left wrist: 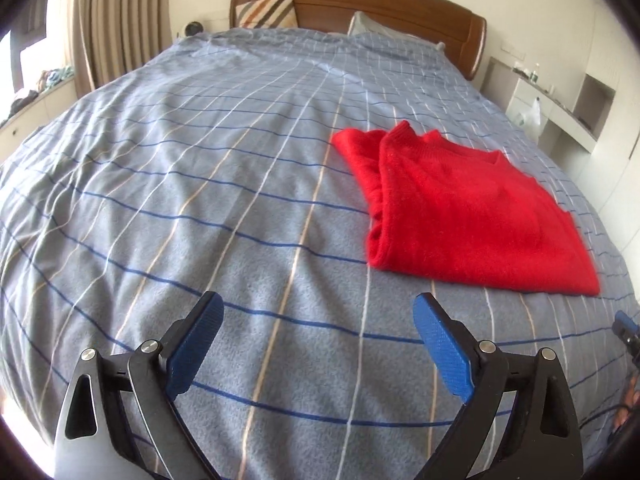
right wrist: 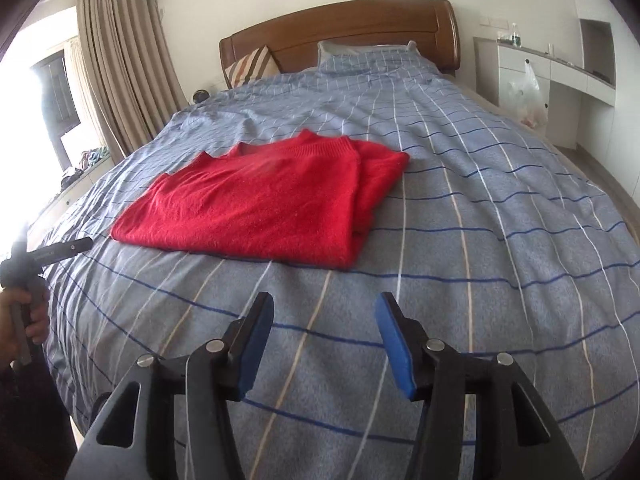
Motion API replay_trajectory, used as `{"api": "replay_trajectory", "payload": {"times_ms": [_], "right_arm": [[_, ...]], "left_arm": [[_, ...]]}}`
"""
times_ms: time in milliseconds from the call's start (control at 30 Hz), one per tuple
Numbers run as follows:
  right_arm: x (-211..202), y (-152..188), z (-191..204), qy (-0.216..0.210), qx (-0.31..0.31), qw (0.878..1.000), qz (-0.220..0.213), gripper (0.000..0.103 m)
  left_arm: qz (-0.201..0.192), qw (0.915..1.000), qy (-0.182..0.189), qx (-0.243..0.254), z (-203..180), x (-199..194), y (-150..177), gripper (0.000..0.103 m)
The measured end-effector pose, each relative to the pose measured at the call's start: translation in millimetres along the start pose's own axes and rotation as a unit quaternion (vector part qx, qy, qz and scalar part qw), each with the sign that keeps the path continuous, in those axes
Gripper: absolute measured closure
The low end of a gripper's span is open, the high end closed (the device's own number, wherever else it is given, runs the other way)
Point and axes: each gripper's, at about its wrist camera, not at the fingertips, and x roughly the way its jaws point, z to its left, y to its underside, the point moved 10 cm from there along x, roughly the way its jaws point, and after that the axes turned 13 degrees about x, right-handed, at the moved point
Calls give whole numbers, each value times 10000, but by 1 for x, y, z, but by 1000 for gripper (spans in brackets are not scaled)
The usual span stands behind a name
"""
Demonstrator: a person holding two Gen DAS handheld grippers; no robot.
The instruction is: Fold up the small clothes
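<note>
A red knit sweater (left wrist: 460,212) lies folded into a flat rectangle on the blue checked bedspread (left wrist: 200,184). In the left wrist view it is ahead and to the right of my left gripper (left wrist: 318,312), which is open and empty above the bedspread. In the right wrist view the sweater (right wrist: 264,204) lies ahead and to the left of my right gripper (right wrist: 325,316), which is also open and empty. Neither gripper touches the sweater. The left gripper's body and the hand holding it show at the left edge of the right wrist view (right wrist: 24,264).
The wooden headboard (right wrist: 340,28) with a striped cushion (right wrist: 250,66) and a pillow (right wrist: 360,56) is at the far end. Curtains (right wrist: 120,64) and a window ledge stand to the left. White cabinets (right wrist: 560,76) with a plastic bag stand to the right.
</note>
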Motion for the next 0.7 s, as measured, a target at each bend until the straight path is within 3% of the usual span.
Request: {"api": "replay_trajectory", "payload": {"times_ms": [233, 300, 700], "right_arm": [[5, 25, -17, 145, 165, 9997, -73, 42], [5, 24, -19, 113, 205, 9997, -69, 40], [10, 28, -21, 23, 329, 9994, -54, 38]], "left_arm": [[36, 9994, -316, 129, 8, 32, 20, 6], [-150, 9991, -355, 167, 7, 33, 24, 4], [-229, 9992, -282, 148, 6, 33, 28, 1]]}}
